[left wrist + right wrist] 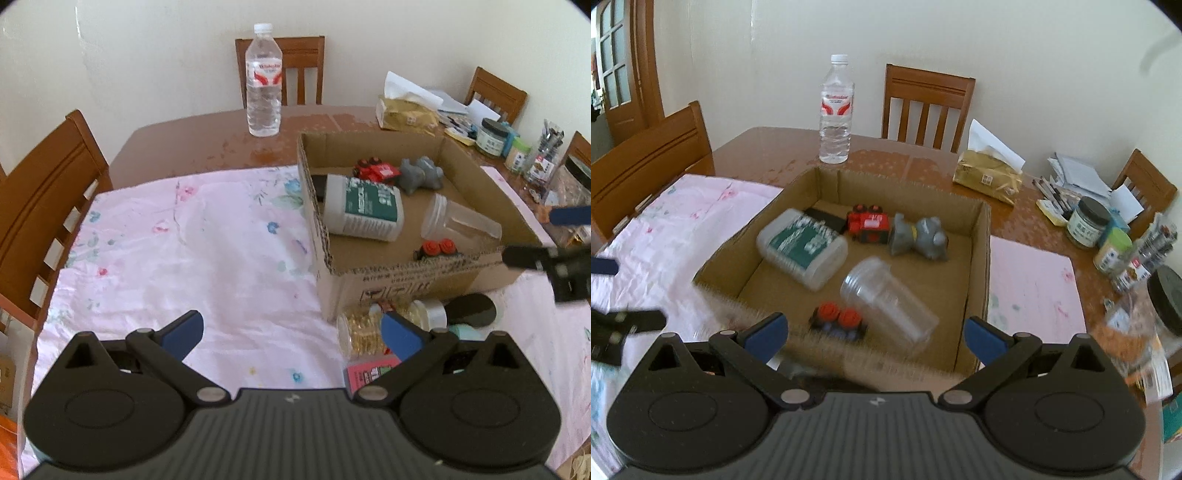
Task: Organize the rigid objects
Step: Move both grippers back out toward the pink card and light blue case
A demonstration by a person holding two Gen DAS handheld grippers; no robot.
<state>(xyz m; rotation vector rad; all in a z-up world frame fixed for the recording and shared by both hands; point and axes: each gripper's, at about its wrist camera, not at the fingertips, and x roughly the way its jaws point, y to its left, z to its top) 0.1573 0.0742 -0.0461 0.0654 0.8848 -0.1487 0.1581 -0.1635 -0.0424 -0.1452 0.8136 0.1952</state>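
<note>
Both grippers, left [291, 334] and right [875, 332], hover empty with jaws wide over the table [768, 147]; bottles and toys lie inside the cardboard box [975, 221].

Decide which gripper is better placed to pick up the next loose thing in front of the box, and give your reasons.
Left. The left gripper is open, low over the cloth, with the gold jar and pink pack beside its right finger. The right gripper is open too, but hangs above the box.
</note>
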